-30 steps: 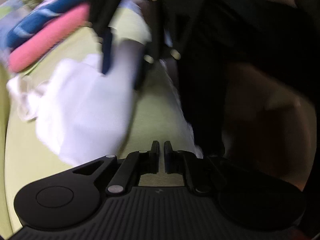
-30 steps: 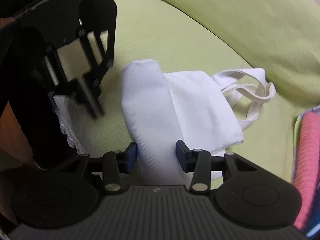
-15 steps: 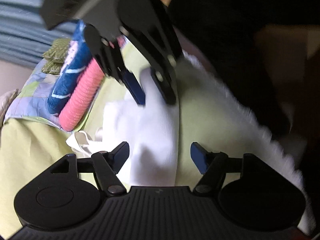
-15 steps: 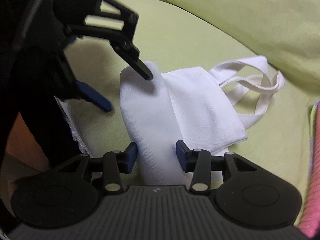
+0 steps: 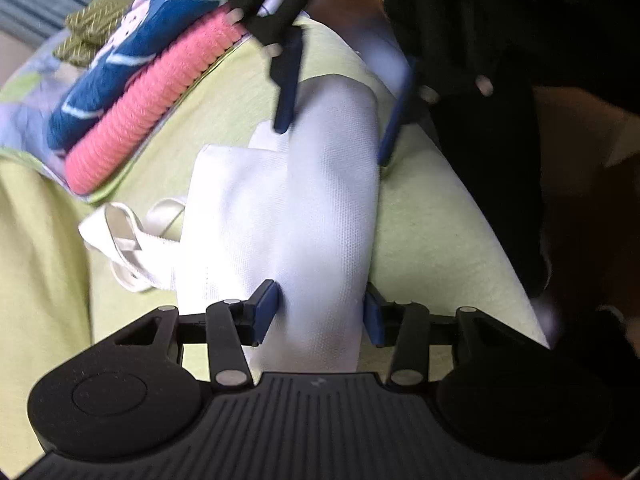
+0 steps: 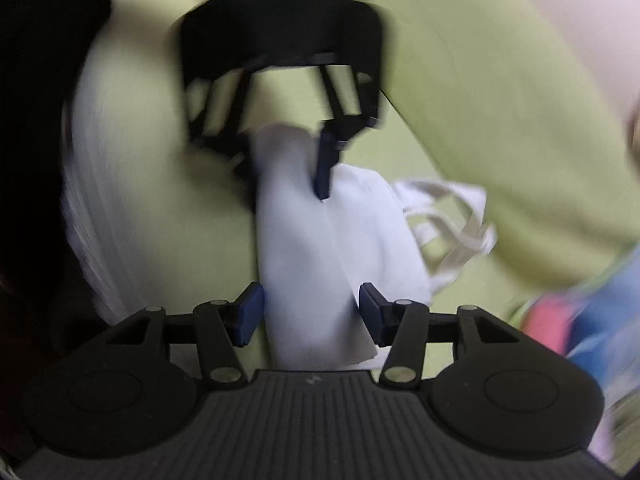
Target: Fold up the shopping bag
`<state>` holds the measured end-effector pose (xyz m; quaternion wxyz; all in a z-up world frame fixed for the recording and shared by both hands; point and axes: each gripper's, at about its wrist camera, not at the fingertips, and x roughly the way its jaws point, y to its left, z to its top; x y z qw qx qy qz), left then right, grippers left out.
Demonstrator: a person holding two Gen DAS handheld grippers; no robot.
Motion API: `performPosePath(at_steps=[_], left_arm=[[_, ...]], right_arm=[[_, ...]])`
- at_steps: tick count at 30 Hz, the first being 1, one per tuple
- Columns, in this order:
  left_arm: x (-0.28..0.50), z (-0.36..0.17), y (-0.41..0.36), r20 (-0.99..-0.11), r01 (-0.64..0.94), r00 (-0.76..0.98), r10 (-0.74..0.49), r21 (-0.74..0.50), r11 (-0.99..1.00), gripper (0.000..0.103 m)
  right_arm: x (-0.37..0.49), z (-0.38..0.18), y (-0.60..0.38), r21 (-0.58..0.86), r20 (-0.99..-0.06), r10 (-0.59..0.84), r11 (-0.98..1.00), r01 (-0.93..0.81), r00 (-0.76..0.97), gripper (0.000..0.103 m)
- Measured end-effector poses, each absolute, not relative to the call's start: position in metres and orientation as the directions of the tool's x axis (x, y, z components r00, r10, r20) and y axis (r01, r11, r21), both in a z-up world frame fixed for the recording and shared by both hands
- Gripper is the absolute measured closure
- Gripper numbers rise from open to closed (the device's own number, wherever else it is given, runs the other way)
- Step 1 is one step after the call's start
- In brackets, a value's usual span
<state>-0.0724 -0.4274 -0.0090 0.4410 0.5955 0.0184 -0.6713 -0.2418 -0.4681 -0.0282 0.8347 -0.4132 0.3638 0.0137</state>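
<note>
White woven-fabric shopping bag (image 5: pixel 320 184) lies on a lime-green cloth-covered surface (image 5: pixel 432 232), partly folded: one long raised fold runs down its middle w/ a flatter panel beside it, and cream webbing handles (image 5: pixel 128 240) spill out loose at one side. Left gripper (image 5: pixel 320 312) has jaws apart, blue pads on either side of the near end of the raised fold, not pinching it. Right gripper (image 6: pixel 310 312) likewise jaws apart, straddling the opposite end of the same fold; whether pads touch the fabric can't be told. Left wrist view alone shows, sharp, a pink ribbed knit roll (image 5: pixel 156 96) and a blue patterned cloth (image 5: pixel 132 52) stacked past the bag, plus the right gripper coming in from the far end. Right wrist view is motion-blurred; it alone shows the left gripper head-on and a white fringed cloth edge (image 6: pixel 104 208) at the surface's side.
</note>
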Motion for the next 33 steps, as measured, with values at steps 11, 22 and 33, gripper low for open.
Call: performPosePath(at_steps=[11,22,33], left_arm=[[-0.073,0.005,-0.421,-0.877,0.746,-0.001,-0.48,0.319,-0.585,0.053],[-0.084,0.02,-0.39,-0.864,0.762,-0.045,-0.502,0.296,-0.577,0.05],[-0.113,0.029,-0.357,-0.7,0.624,0.044,-0.713,0.577,-0.527,0.049]], right_arm=[[-0.219,-0.011,-0.483,-0.399,-0.771,-0.14,0.867,-0.299,0.621,0.063],[-0.189,0.004,-0.548,0.141,-0.879,0.234,0.96,-0.242,0.415,0.063],[-0.158,-0.011,-0.621,0.501,-0.798,0.494,0.862,-0.078,0.345,0.064]])
